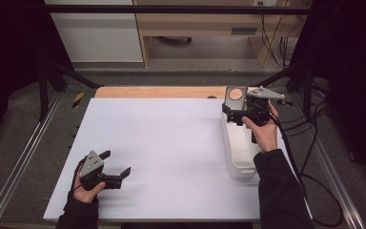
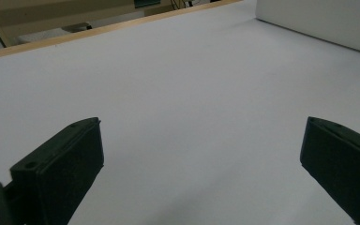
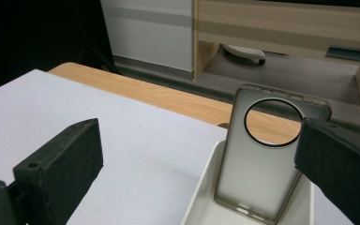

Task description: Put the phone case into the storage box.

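A grey translucent phone case (image 1: 235,97) with a round camera hole stands upright at the far end of a white tray (image 1: 240,155), leaning on its end wall. My right gripper (image 1: 240,112) hovers over the tray just behind the case and is open. In the right gripper view the case (image 3: 258,178) rises from the tray (image 3: 200,199) between my wide-apart jaws (image 3: 199,136), with the right jaw overlapping the case's right edge. My left gripper (image 1: 118,162) rests open on the white board (image 1: 171,143) at the near left, its jaws (image 2: 201,136) holding nothing.
The white board covers a wooden table whose far edge (image 1: 157,92) shows beyond it. Metal frame rails (image 1: 24,152) run along both sides. Cables (image 1: 314,191) trail from the right gripper at the right. A wooden cabinet (image 1: 205,28) stands on the floor behind the table.
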